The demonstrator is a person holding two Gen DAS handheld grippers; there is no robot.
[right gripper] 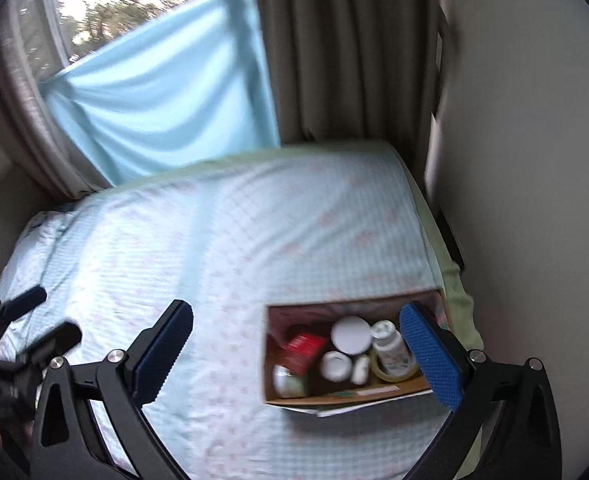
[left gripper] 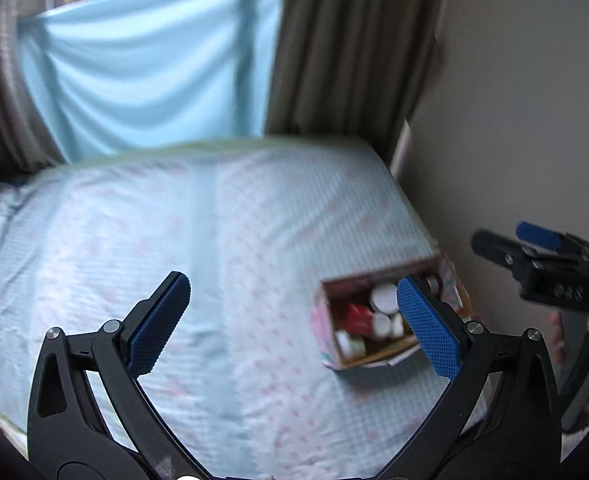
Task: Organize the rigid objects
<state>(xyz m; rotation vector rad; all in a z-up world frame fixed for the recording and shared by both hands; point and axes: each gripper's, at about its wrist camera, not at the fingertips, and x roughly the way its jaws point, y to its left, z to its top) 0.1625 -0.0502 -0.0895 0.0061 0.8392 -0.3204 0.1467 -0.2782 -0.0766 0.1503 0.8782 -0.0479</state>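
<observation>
A cardboard box (right gripper: 278, 364) stands on the bed near its right edge; it also shows in the left wrist view (left gripper: 330, 332). It holds a red packet (right gripper: 304, 350), a white round lid (right gripper: 349, 335), a white bottle (right gripper: 390, 346), small white jars (right gripper: 335, 365) and a roll of tape (right gripper: 378, 372). My left gripper (left gripper: 294, 320) is open and empty, high above the bed. My right gripper (right gripper: 296, 348) is open and empty, above the box's left side. Both frames are blurred.
The bed (right gripper: 214, 240) has a pale blue checked sheet with pink marks. A blue cloth (right gripper: 162, 100) and grey-brown curtains (right gripper: 342, 48) hang at the window behind. A wall (right gripper: 534, 160) runs close along the bed's right side.
</observation>
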